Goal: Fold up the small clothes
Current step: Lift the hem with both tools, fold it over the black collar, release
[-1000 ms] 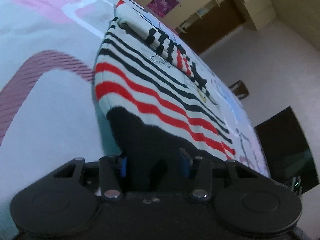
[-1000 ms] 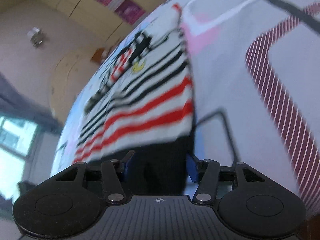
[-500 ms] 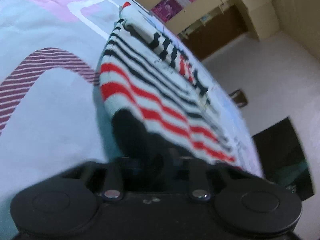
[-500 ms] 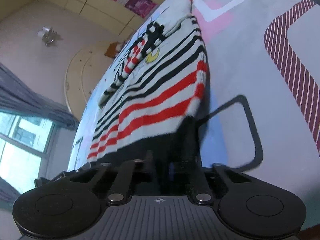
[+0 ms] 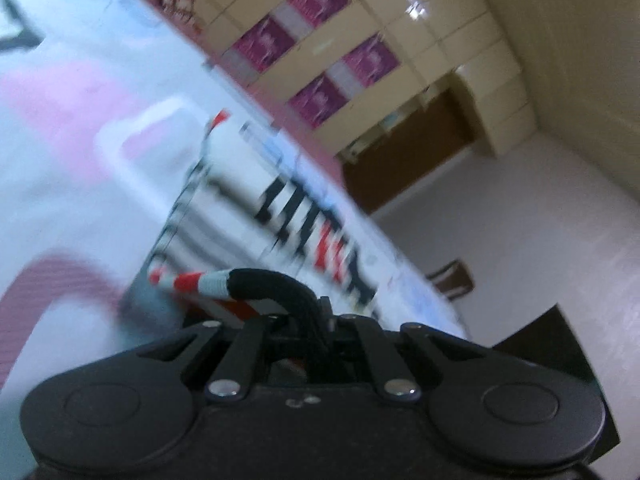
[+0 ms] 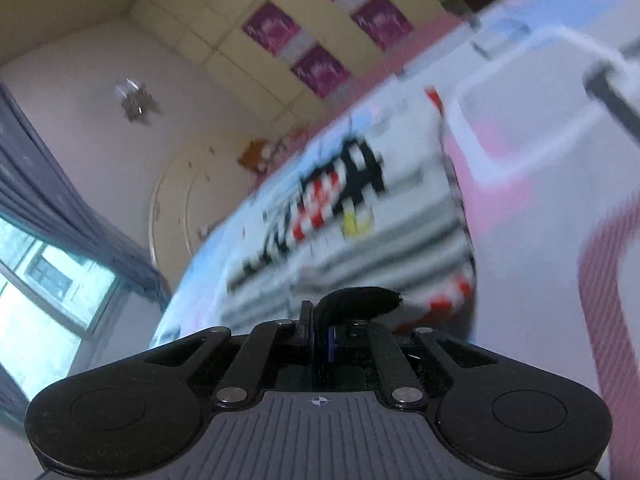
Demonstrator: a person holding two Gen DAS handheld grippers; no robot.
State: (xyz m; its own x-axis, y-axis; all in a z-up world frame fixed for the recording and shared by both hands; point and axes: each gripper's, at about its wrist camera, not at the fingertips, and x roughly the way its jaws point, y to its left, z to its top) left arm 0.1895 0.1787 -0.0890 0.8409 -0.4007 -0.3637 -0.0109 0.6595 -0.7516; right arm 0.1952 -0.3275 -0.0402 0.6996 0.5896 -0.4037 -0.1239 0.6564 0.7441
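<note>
A small white sweater (image 5: 240, 216) with black and red stripes lies on the patterned bed sheet (image 5: 72, 168); it also shows in the right wrist view (image 6: 400, 232). My left gripper (image 5: 316, 320) is shut on the sweater's black hem (image 5: 272, 284) and holds it lifted off the sheet. My right gripper (image 6: 318, 324) is shut on the other end of the black hem (image 6: 360, 298), also lifted. The striped bottom edge curls up behind both grippers. Both views are blurred.
The bed sheet (image 6: 540, 168) has pink, white and maroon shapes. Beyond the bed stand a cream wardrobe with purple panels (image 5: 320, 52), a brown door (image 5: 408, 148) and a curtained window (image 6: 48, 280).
Both grippers closed on the black hem and lifted it off the sheet, carrying it forward over the sweater. The views tilted up towards the wardrobe.
</note>
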